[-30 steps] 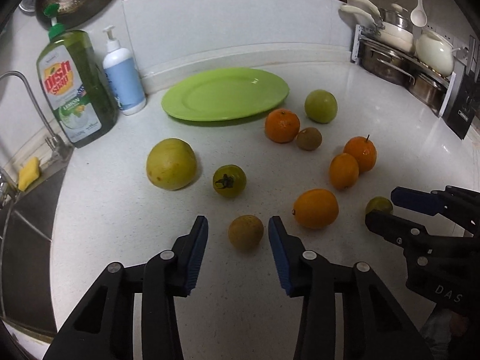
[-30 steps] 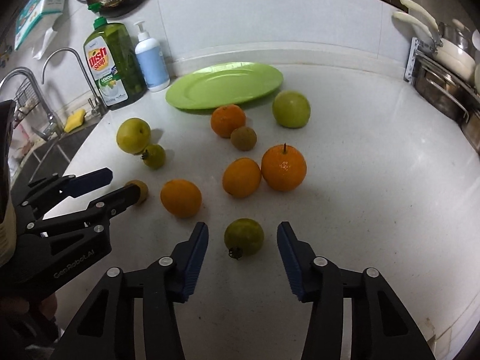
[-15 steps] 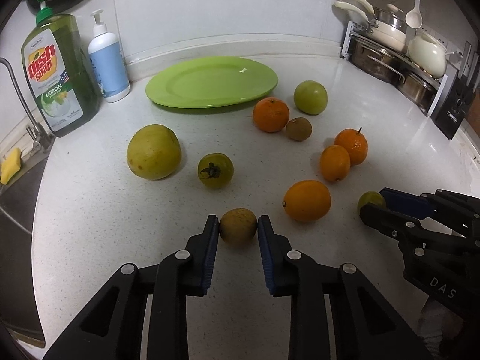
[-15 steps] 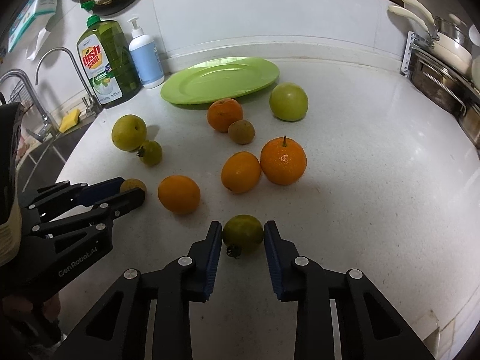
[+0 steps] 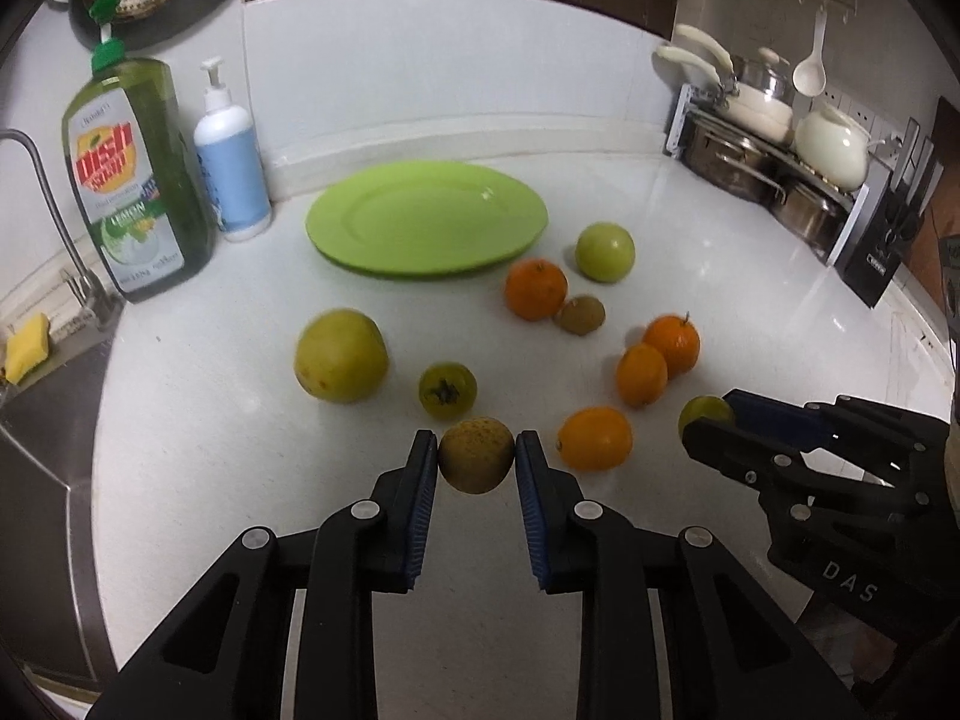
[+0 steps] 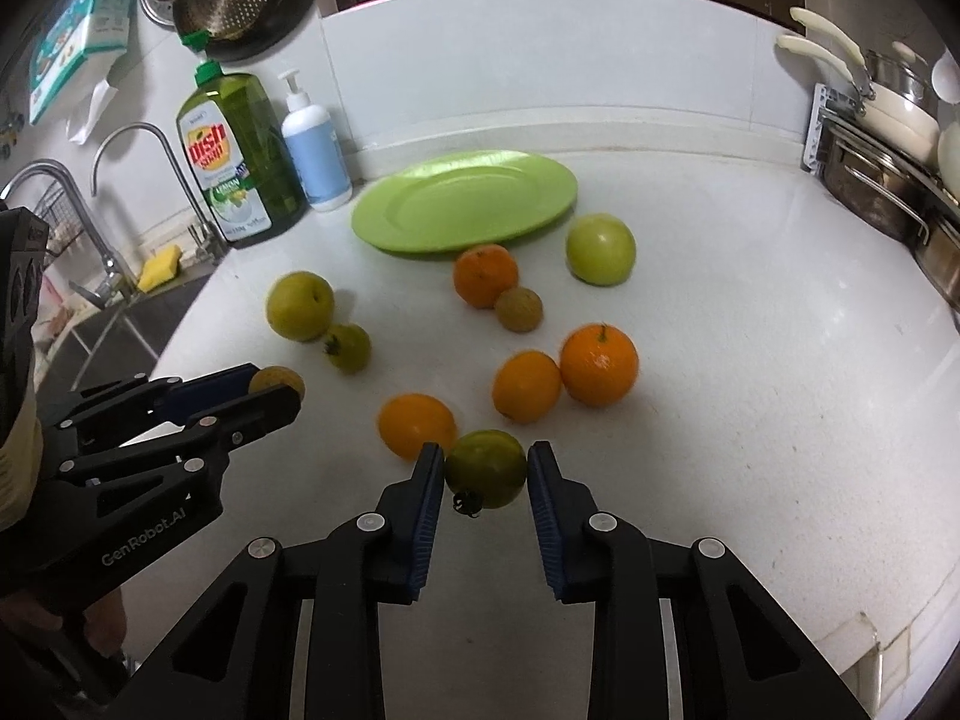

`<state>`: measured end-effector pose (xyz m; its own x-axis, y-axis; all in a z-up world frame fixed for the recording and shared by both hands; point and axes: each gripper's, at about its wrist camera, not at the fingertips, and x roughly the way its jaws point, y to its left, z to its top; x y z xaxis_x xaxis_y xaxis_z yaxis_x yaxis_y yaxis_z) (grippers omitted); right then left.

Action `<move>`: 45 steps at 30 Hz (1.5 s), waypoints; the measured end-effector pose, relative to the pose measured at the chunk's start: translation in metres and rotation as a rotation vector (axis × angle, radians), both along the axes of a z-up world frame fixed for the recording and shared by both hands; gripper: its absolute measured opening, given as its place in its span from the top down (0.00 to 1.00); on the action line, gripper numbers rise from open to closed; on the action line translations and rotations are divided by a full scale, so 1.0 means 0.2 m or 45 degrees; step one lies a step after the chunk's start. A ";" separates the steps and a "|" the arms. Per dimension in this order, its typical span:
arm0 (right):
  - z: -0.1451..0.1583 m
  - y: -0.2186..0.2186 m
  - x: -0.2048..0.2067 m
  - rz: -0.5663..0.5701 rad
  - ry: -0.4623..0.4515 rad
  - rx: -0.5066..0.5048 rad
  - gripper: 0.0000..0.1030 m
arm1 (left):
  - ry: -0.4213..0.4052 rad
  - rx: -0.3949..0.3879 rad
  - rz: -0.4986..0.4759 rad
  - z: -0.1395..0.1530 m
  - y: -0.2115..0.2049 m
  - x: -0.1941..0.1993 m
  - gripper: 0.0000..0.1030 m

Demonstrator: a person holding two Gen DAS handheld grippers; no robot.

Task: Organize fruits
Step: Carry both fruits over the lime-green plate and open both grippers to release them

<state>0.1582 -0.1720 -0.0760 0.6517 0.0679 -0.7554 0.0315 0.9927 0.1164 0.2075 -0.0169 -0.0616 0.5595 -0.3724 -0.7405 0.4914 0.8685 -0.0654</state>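
The left tongs (image 5: 476, 459) are clamped on a small brown fruit (image 5: 476, 455), both blue pads touching its sides, low over the white tabletop (image 5: 198, 480). The right tongs (image 6: 485, 468) are clamped on a green tomato (image 6: 486, 468) with its dark stem facing the camera. Just beyond the brown fruit sit another green tomato (image 5: 447, 390) and a big yellow-green pear (image 5: 341, 355); to its right lies an orange (image 5: 595, 438). Past the right tongs, two more oranges (image 6: 564, 378) touch each other, and farther back a fourth orange (image 6: 485, 273) touches a second brown fruit (image 6: 519, 308), with a green apple (image 6: 600, 248) near them. The green plate (image 5: 426, 217) lies at the back, with no fruit on it, beside a dish soap bottle (image 5: 132, 180) and a pump bottle (image 5: 231, 162)
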 end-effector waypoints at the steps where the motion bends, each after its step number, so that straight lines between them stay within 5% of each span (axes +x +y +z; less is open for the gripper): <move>1: 0.02 0.01 0.01 0.007 -0.010 0.001 0.71 | -0.016 -0.005 0.005 0.02 0.00 0.01 0.74; 22: 0.25 -0.14 0.65 0.273 -0.098 -0.044 0.71 | -0.145 0.000 0.133 0.26 -0.17 0.43 0.74; 45: -0.04 -0.17 1.27 0.400 0.166 -0.073 0.71 | 0.139 0.118 0.085 -0.06 -0.32 1.02 0.74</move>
